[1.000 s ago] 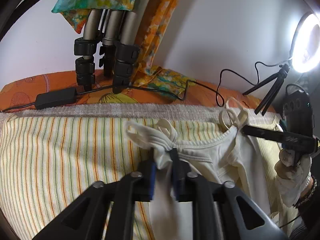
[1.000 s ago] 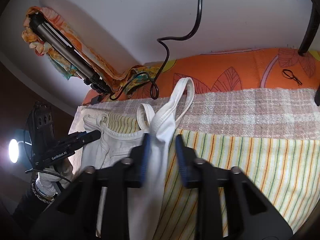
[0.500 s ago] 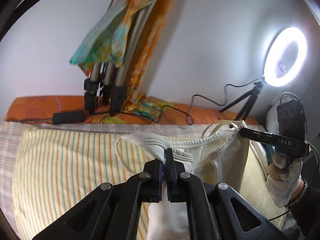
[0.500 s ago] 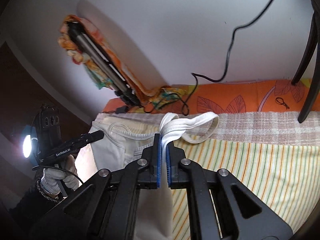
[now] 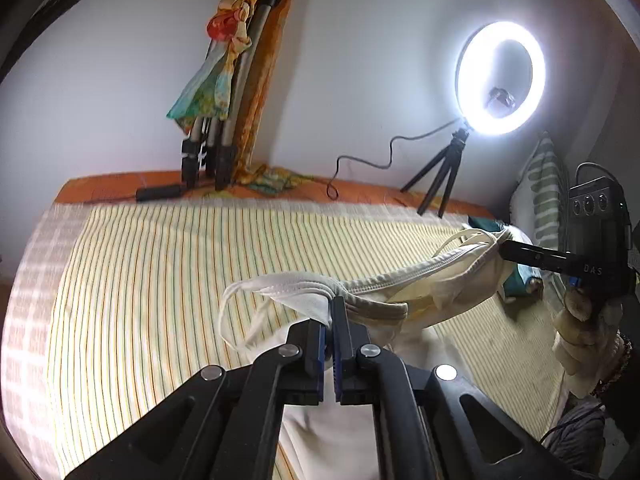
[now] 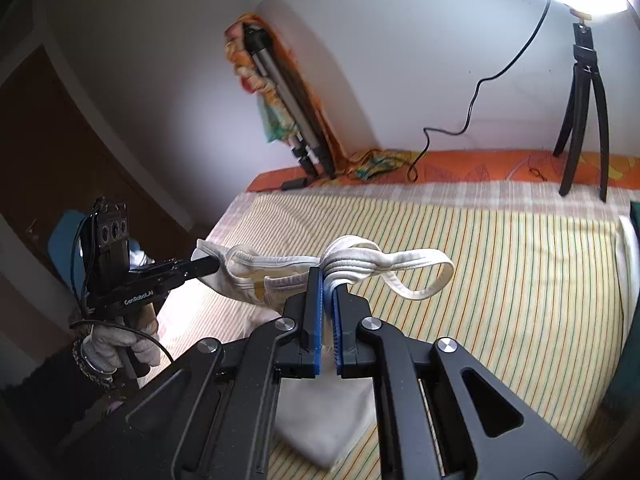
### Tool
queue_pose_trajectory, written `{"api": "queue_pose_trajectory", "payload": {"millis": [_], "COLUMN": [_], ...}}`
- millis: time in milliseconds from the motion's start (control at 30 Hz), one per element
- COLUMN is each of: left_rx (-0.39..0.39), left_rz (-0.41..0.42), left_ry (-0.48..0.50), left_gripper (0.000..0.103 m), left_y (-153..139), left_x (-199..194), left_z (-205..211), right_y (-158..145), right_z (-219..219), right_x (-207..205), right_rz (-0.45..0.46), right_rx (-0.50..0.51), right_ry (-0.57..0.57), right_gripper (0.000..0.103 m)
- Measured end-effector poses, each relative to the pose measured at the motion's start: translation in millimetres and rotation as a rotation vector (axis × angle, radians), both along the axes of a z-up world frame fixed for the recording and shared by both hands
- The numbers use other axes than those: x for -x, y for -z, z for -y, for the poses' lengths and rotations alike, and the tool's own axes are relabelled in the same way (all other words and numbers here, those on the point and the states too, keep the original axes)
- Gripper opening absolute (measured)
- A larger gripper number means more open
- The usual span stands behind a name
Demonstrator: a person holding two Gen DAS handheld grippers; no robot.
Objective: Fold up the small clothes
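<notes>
A: Where is the white tank top (image 5: 420,292)?

B: Above the striped sheet (image 5: 160,264), slung between both claws. The left gripper (image 5: 331,312) is clamped on one strap at 6 o'clock in its view; the right gripper (image 6: 328,284) is clamped on the other.

A: How is the step best done?

B: Keep the neckline taut and level, then lay the hem down first, away from the ring light (image 5: 500,80).

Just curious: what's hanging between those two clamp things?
In both wrist views, only the white tank top spans from the left gripper to the right gripper, above the striped sheet.
</notes>
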State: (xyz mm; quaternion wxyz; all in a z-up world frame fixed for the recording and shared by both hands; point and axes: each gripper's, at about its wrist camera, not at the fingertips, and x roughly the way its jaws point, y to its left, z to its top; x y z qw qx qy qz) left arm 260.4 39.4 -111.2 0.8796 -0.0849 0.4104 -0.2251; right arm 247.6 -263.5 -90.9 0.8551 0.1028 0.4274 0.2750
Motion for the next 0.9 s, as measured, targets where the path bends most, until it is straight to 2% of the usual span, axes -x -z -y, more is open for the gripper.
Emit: {"api": "queue_pose_trajectory", "payload": {"millis": [300, 367, 400, 500, 633, 700, 800, 900], "left_rx": [-0.089, -0.110, -0.114, -0.146, -0.160, -0.159, -0.159, -0.175], "left_rz": [-0.050, -0.057, -0.064, -0.079, -0.050, -0.021, 0.011, -0.013], "left_ry": [0.018, 0.026, 0.029, 0.055, 0.092, 0.097, 0.116, 0.145], "left_gripper": [0.001, 0.005, 0.010, 0.017, 0.017, 0.023, 0.025, 0.026], "left_y": [31, 35, 36, 35, 13, -1, -18, -17], "left_x": [77, 90, 97, 116, 137, 136, 117, 85], "left_z": [2, 1, -1, -5, -12, -10, 0, 17], "right_y": [40, 47, 50, 55, 40, 27, 12, 16], "right_z": [-12, -13, -15, -15, -11, -12, -24, -46], "right_x": [71, 81, 85, 100, 115, 119, 109, 83], "right_rz": [-0.047, -0.062, -0.069, -0.099, -0.104, -0.078, -0.045, -0.078], "right_rx": [0.069, 0.086, 0.099, 0.160, 0.142, 0.120, 0.110, 0.146], "right_ry": [-0.012, -0.018, -0.021, -0.034, -0.066, -0.091, -0.115, -0.137], "right_gripper": [0.005, 0.005, 0.006, 0.007, 0.008, 0.008, 0.009, 0.012]}}
